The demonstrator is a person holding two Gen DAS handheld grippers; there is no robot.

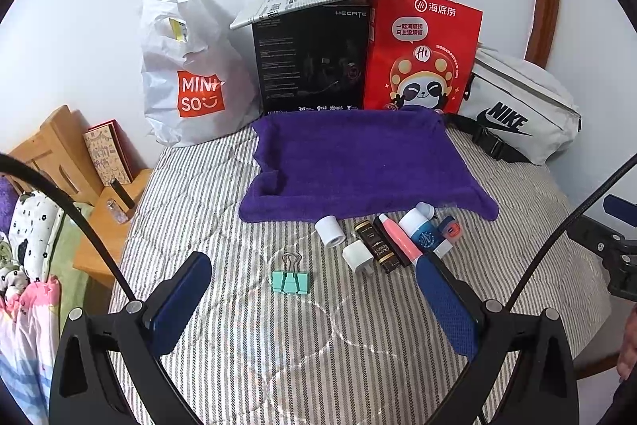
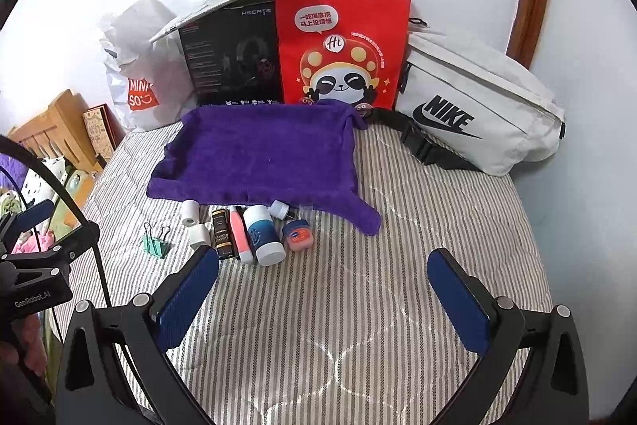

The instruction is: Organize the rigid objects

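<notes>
While both claws gape empty, small items wait.
The mint-green metal binder clip (image 1: 290,281) on the striped bed looks light and stiff; I'd pinch its body with the left claw (image 1: 314,289).

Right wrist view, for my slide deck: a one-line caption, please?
Open right gripper above a striped bed, small toiletries lined up beside a purple towel.
</notes>
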